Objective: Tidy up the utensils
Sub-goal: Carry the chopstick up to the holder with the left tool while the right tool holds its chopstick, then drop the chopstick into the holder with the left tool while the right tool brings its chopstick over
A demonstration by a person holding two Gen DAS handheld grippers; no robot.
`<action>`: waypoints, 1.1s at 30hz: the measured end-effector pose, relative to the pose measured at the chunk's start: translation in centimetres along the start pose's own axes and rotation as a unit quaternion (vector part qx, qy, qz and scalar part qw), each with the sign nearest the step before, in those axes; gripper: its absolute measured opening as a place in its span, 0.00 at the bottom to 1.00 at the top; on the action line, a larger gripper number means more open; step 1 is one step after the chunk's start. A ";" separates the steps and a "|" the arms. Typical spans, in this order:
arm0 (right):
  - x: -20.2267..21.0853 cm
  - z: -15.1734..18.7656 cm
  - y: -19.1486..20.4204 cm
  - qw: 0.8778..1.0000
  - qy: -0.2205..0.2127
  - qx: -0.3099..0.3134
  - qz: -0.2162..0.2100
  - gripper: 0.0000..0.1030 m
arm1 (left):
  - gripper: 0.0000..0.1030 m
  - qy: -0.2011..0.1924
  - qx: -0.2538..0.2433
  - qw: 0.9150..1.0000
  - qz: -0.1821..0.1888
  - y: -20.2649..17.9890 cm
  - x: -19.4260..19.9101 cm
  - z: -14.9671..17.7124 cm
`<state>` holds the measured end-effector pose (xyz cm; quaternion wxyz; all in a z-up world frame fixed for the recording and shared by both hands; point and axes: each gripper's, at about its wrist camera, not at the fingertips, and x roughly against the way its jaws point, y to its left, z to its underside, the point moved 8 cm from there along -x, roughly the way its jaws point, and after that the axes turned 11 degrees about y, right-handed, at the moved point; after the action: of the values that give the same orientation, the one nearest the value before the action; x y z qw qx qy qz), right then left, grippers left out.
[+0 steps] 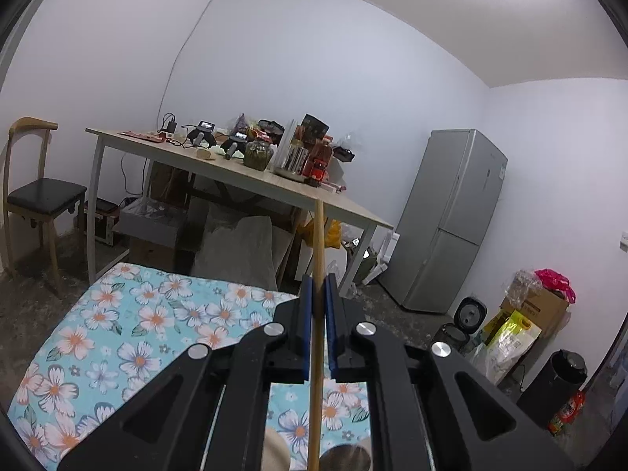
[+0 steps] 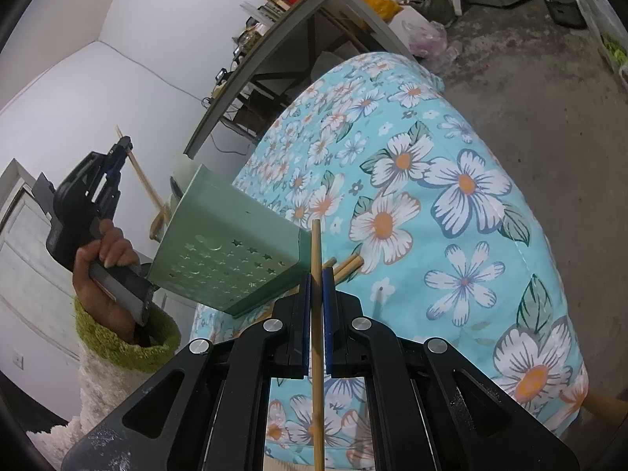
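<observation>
My left gripper (image 1: 320, 276) is shut on a wooden chopstick (image 1: 318, 235) that stands up between its blue pads, above the flowered blue tablecloth (image 1: 137, 333). In the right wrist view that left gripper (image 2: 125, 145) is held by a hand at the far left, and its chopstick (image 2: 143, 176) slants down towards the open top of a green utensil holder (image 2: 227, 251) with star cut-outs. My right gripper (image 2: 317, 272) is shut on a second chopstick (image 2: 316, 243), just right of the holder. A few loose chopsticks (image 2: 347, 265) lie on the cloth beside the holder's base.
Behind the cloth-covered table stands a wooden desk (image 1: 219, 172) crowded with jars and gadgets, bags and boxes beneath it. A chair (image 1: 39, 196) is at the left, a grey fridge (image 1: 451, 219) at the right, and boxes and bags (image 1: 530, 314) along the wall. Concrete floor (image 2: 549, 98) surrounds the table.
</observation>
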<state>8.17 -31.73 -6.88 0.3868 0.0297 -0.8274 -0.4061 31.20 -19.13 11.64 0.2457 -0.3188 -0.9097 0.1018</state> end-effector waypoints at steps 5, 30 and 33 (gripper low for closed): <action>0.3 0.0 0.1 1.000 -0.003 0.000 0.001 0.04 | 0.06 0.012 -0.007 1.000 0.001 -0.1 0.9 1.3; 8.1 -7.9 16.0 0.974 -0.134 0.176 -0.048 0.04 | 0.66 0.036 -0.063 0.997 0.006 1.3 12.4 8.7; 9.1 -9.9 19.4 0.960 -0.171 0.213 -0.054 0.04 | 0.68 0.053 -0.069 0.996 0.003 2.1 13.2 10.9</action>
<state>13.54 -28.47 15.87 0.2023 0.0861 -0.9457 -0.2393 17.83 -9.54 6.63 0.2710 -0.3427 -0.8992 0.0222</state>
